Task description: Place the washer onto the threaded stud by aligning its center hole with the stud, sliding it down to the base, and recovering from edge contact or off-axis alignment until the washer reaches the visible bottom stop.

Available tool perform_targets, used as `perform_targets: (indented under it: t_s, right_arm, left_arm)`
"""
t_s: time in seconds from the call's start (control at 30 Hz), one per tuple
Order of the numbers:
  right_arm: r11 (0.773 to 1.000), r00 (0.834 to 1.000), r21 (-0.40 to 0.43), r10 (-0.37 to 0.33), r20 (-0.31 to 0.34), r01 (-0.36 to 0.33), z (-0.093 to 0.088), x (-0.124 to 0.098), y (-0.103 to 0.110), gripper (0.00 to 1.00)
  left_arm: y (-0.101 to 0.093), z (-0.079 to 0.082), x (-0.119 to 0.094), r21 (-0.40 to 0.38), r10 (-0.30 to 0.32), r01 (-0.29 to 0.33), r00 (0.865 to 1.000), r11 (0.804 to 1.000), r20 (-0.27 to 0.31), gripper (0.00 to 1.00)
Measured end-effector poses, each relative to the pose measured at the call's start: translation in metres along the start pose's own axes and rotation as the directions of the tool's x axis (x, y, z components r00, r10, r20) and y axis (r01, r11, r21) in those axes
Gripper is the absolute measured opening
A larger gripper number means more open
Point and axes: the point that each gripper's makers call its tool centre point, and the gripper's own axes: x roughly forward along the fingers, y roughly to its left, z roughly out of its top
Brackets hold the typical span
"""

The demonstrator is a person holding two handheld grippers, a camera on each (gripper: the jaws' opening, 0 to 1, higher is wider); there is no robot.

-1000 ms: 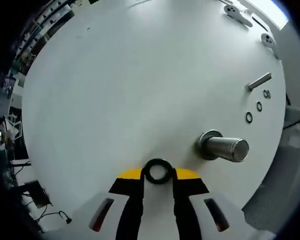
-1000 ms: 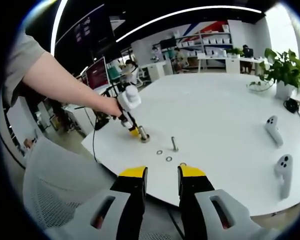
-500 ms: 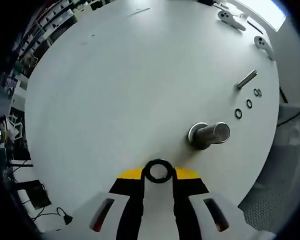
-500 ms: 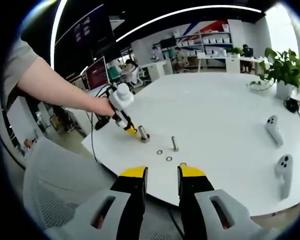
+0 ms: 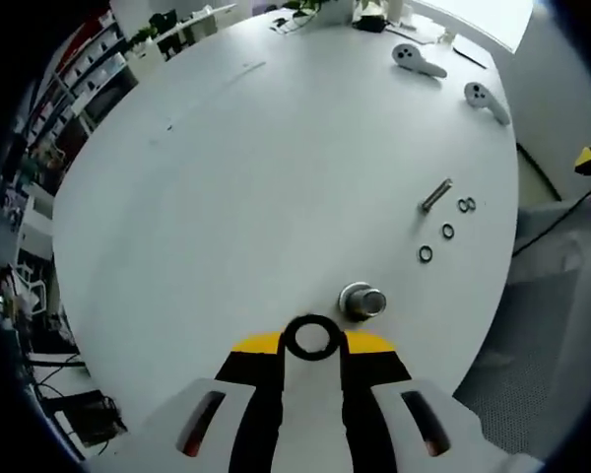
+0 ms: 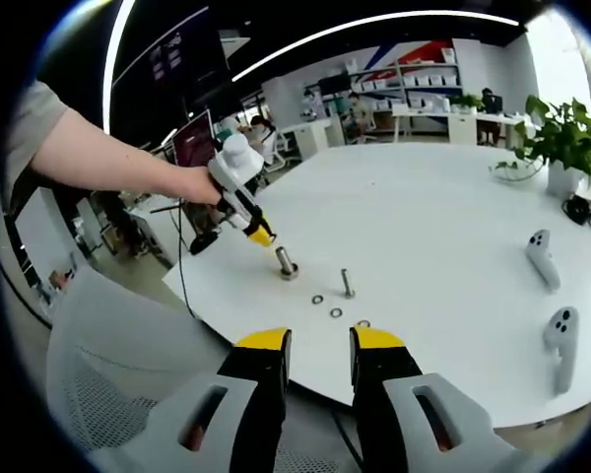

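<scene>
Large round white table [image 6: 443,212] in an open-plan room. Dark ceiling with a curved light strip [image 6: 374,22]. White shelving [image 6: 414,79] along the far wall, red and blue wall graphic above it. Potted plant [image 6: 561,133] on the table's far edge. Grey mesh chair [image 6: 108,374] nearby.

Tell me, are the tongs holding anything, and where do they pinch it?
The left tongs pinch a black washer by its outer rim. The right tongs hold nothing.

You can't see the threaded stud's [image 5: 362,302] thread; far rings [image 5: 466,205] by the bolt [image 5: 435,195] perhaps overlap, too small.
</scene>
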Motion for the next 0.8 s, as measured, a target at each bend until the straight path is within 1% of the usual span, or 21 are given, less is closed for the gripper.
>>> perform_targets:
  t_s: [0.03,0.07,0.1,0.17,0.23,0.27,0.47,0.67,0.73,0.8]
  right_arm:
    - [1.000,1.000,-0.003,0.001,0.001,-0.001,0.000,0.000,0.000,0.26]
    - [1.000,1.000,-0.003,0.002,0.002,-0.002,0.001,0.000,0.000,0.26]
    - [1.000,1.000,-0.002,0.002,0.005,-0.002,0.001,0.000,0.000,0.26]
    - [1.000,1.000,-0.001,0.002,0.007,-0.002,0.001,0.000,0.000,0.26]
    - [1.000,1.000,0.002,0.001,0.010,-0.001,0.002,0.000,0.000,0.26]
    - [1.000,1.000,0.002,0.001,0.011,-0.001,0.002,0.000,0.000,0.26]
    - [1.000,1.000,0.006,-0.003,0.015,0.003,0.002,-0.001,-0.001,0.26]
    - [1.000,1.000,0.005,-0.003,0.016,0.003,0.002,-0.001,-0.001,0.26]
    - [1.000,1.000,0.008,-0.005,0.021,0.005,0.003,-0.001,-0.001,0.26]
    - [1.000,1.000,0.010,-0.007,0.025,0.007,0.003,-0.002,-0.001,0.26]
  left_arm:
    - [-0.003,0.004,-0.001,-0.019,-0.018,0.018,1.000,1.000,0.019,0.19]
    - [-0.008,0.007,-0.002,-0.044,-0.042,0.043,0.999,0.998,0.031,0.19]
    - [-0.011,0.009,-0.003,-0.054,-0.053,0.055,0.998,0.997,0.036,0.19]
    - [-0.018,0.009,-0.006,-0.009,-0.054,0.054,0.998,0.998,0.021,0.19]
    - [-0.020,0.008,-0.004,0.046,-0.047,0.047,0.999,0.998,-0.003,0.19]
    - [-0.016,0.009,-0.001,0.061,-0.049,0.050,0.999,0.997,-0.013,0.19]
    - [-0.025,0.015,0.007,0.116,-0.053,0.057,0.998,0.992,-0.037,0.19]
    - [-0.026,0.012,0.016,0.176,-0.031,0.046,0.996,0.983,-0.086,0.19]
    - [-0.028,0.012,0.017,0.193,-0.033,0.050,0.995,0.980,-0.092,0.19]
    - [-0.030,0.007,0.019,0.222,-0.028,0.053,0.993,0.974,-0.117,0.19]
